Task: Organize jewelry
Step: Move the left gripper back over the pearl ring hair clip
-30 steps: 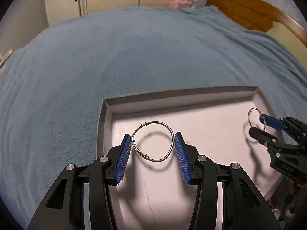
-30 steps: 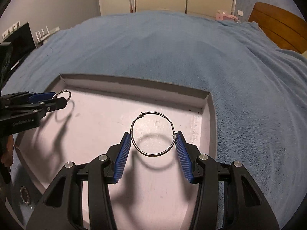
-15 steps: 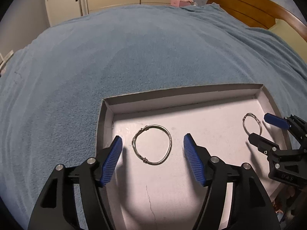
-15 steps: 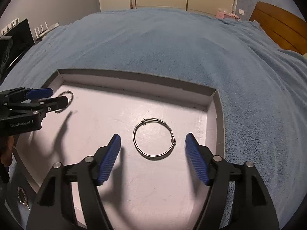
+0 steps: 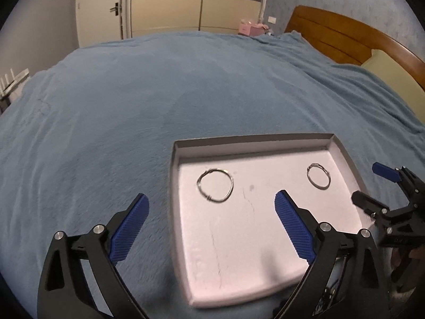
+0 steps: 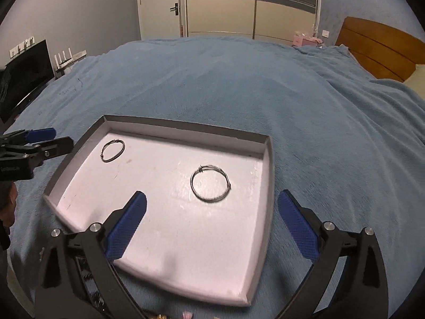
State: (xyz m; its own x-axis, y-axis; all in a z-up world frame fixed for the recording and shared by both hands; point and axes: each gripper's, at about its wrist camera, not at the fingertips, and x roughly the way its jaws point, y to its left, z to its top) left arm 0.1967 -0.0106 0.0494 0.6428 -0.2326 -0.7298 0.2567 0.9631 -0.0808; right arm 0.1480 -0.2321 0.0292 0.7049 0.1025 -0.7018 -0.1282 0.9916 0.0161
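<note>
bedroom scene: a wide bed under a blue fleece blanket (image 5: 186, 85), a wooden headboard (image 5: 345, 37) to the right and pale wardrobe doors (image 6: 249, 8) at the back. on the blanket sits a shallow white tray (image 5: 171, 186) with low grey walls.

two thin silver wire bangles lie flat on the tray floor, well apart from each other. in the left wrist view, the left bangle (image 5: 215, 189) rests near the tray's far left corner, and the right bangle (image 5: 318, 176) lies toward the far right side. in the right wrist view they appear as the near one (image 6: 210, 186) and the far one (image 6: 113, 150).

judging from this, both bangles look placed and the step seems done. some small items show dimly at the lower edge of the right wrist view, too blurred to name, so more may be left to sort.

the left gripper (image 5: 211, 228) has its blue-padded fingers spread wide, holding nothing and touching nothing. the right gripper (image 6: 212, 224) is likewise spread wide and empty, hovering above the tray's near edge.
</note>
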